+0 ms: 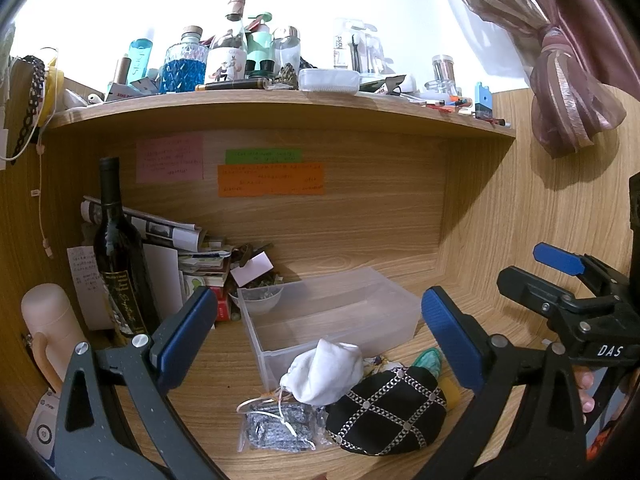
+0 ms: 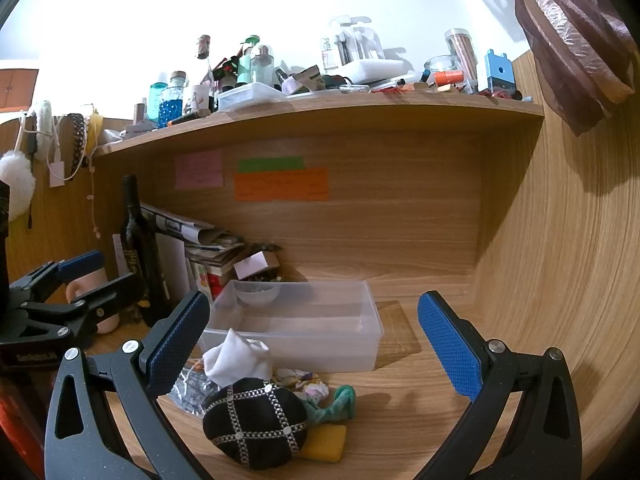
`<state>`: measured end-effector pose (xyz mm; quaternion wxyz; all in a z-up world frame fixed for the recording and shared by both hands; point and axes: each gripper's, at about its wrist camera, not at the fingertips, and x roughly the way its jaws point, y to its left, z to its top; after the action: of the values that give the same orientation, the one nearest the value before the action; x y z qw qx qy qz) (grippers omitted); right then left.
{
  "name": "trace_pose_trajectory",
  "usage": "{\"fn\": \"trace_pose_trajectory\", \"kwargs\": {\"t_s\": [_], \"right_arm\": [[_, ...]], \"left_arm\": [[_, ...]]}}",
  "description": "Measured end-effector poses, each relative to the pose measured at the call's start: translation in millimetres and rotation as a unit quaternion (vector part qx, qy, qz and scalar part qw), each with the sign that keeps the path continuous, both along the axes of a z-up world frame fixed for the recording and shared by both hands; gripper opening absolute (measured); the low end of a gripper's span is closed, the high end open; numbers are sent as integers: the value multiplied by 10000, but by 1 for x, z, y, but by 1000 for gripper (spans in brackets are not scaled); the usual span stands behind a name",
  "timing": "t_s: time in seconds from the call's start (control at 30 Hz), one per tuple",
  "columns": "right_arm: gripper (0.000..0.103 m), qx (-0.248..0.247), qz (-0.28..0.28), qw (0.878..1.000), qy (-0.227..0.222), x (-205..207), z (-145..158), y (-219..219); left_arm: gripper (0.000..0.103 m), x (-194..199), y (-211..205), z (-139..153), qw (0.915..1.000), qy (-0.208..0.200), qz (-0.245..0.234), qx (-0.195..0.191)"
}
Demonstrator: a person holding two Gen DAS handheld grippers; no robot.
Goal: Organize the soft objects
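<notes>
Bare desk (image 2: 420, 400) right of clear bin (image 2: 320, 344); wine bottle (image 2: 138, 256) crowds left.

Left tool (image 1: 316, 340): jaws spread wide, blue pads (image 1: 186, 334) facing each other, nothing between them, held level and pointing toward the far side. Right tool (image 2: 314, 344): jaws equally wide apart, nothing gripped, same heading. The two tools sit side by side, near each other. Fingers (image 1: 586, 390) of the person's right hand wrap the right tool's handle.

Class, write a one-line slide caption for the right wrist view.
Open right tongs hover over a black pouch, white sock and yellow sponge before an empty clear bin.
</notes>
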<state>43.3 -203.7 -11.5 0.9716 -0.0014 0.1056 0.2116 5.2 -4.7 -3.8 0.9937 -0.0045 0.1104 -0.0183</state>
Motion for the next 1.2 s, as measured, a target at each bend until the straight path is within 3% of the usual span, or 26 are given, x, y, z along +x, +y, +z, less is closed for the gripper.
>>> {"fn": "trace_pose_trajectory", "kwargs": {"t_s": [0.8, 1.2], "right_arm": [[103, 51, 52, 10000, 41, 0, 1, 2], [103, 83, 211, 9993, 305, 10, -13, 3]], "left_arm": [[103, 1, -2, 1, 10000, 34, -62, -28], [103, 15, 6, -26, 9977, 627, -157, -222]]}}
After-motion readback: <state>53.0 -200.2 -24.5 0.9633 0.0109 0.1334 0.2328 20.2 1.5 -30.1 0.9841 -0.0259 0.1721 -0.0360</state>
